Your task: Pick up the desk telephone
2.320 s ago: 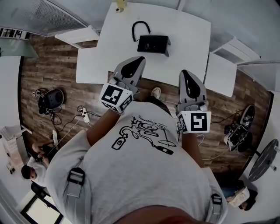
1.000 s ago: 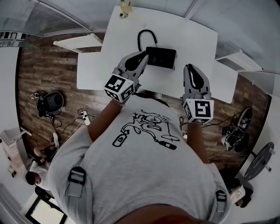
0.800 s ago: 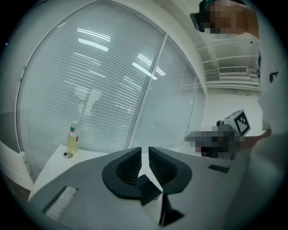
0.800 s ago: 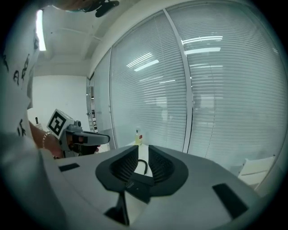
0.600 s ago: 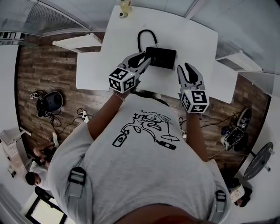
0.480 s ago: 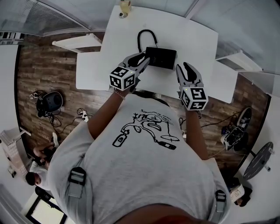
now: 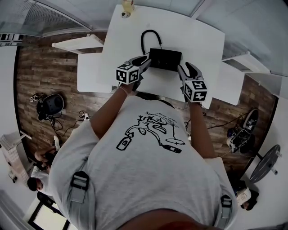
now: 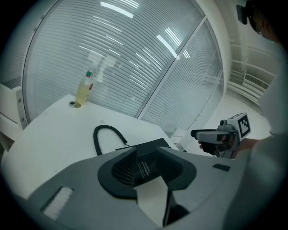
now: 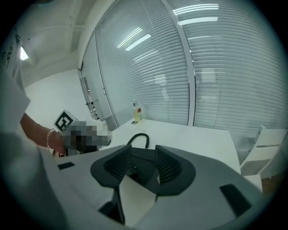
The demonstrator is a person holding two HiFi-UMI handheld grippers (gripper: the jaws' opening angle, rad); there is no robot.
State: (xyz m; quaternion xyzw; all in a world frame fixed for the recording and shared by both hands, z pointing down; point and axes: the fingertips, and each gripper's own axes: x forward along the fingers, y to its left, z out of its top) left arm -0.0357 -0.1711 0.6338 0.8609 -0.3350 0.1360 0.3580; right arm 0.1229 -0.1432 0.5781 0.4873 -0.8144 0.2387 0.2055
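The black desk telephone [image 7: 165, 59] lies on the white table [image 7: 198, 31], its coiled cord [image 7: 148, 37] looping off to the far left. My left gripper [image 7: 145, 63] is low at the phone's left end with its jaws apart, nothing pressed between them. In the left gripper view the phone [image 8: 148, 150] shows through the gap of the gripper [image 8: 146, 167]. My right gripper [image 7: 185, 68] is at the phone's near right corner, its jaws opening. The phone [image 9: 143, 156] fills the gap just ahead of that gripper [image 9: 143, 167], not clamped.
A small bottle [image 7: 128, 5] stands at the table's far left edge, also seen as a bottle [image 8: 84, 89] in the left gripper view. White side shelves [image 7: 74, 44] flank the table. Cables and bags lie on the wooden floor [image 7: 40, 72].
Both grippers have come down and forward from above the table's near edge to the phone's two ends. Their jaws, shut before, now stand apart.
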